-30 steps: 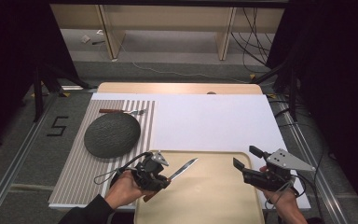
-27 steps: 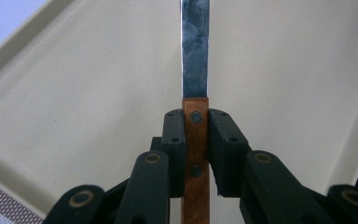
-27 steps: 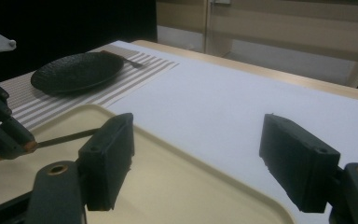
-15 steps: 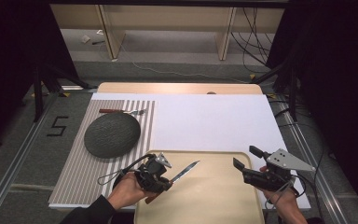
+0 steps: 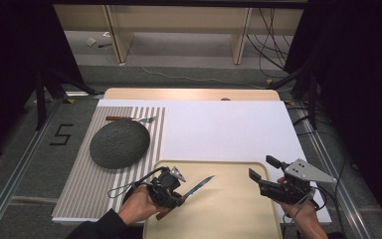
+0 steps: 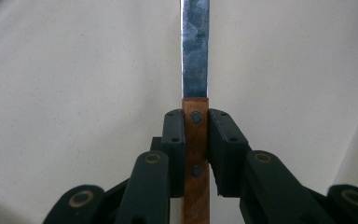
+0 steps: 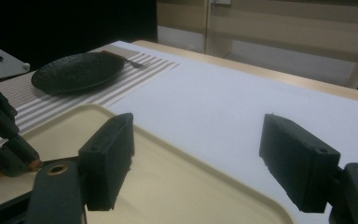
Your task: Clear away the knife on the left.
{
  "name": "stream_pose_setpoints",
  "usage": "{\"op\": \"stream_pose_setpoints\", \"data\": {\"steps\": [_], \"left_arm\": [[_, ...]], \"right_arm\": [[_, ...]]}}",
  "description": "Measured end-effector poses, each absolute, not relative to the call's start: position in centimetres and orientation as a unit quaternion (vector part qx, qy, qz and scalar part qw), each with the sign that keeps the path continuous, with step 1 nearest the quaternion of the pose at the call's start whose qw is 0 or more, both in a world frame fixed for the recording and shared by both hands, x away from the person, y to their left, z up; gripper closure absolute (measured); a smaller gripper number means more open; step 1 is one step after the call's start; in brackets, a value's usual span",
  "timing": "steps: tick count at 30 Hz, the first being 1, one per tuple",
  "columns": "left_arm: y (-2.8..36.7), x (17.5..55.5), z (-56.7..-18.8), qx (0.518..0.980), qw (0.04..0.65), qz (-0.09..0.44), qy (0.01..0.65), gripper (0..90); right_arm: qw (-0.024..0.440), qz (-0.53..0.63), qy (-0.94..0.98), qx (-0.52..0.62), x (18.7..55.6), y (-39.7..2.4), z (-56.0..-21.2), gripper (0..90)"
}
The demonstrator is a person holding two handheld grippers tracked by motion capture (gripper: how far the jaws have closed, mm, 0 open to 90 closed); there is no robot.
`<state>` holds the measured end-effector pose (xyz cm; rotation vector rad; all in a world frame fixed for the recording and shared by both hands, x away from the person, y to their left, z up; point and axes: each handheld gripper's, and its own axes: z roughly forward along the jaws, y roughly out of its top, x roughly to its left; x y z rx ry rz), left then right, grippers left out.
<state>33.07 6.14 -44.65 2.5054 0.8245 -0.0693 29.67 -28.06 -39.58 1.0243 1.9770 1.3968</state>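
Observation:
My left gripper (image 5: 178, 193) is shut on the wooden handle of a knife (image 5: 199, 186), held just above the left part of the beige tray (image 5: 238, 219). The blade points toward the upper right over the tray. In the left gripper view the pads (image 6: 175, 140) clamp the brown handle (image 6: 196, 158) from both sides, and the steel blade (image 6: 195, 46) runs straight ahead. My right gripper (image 5: 262, 168) hovers over the tray's right rim, open with nothing between its fingers (image 7: 200, 154).
A dark round plate (image 5: 119, 143) lies on the striped placemat (image 5: 79, 194) at the left, with a brown-handled fork (image 5: 132, 119) beyond it. A white mat (image 5: 224, 129) covers the table's middle and right. The right gripper view shows the plate (image 7: 77, 72) and the left gripper (image 7: 4, 140).
The left gripper and its knife have shifted very slightly toward the near edge. The right gripper has stayed where it was.

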Motion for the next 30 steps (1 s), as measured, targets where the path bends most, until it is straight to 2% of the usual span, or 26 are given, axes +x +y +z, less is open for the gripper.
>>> {"op": "stream_pose_setpoints", "data": {"steps": [22, 30], "left_arm": [[7.1, 33.9, -46.3, 0.907, 0.259, -0.078, 0.323, 75.4], [7.2, 33.9, -45.5, 0.891, 0.311, -0.099, 0.316, 47.7]], "right_arm": [[0.253, 0.514, 0.728, 0.376, 29.6, -28.1, -39.6, 27.3], [0.253, 0.514, 0.728, 0.377, 29.7, -28.1, -39.6, 27.3]]}}
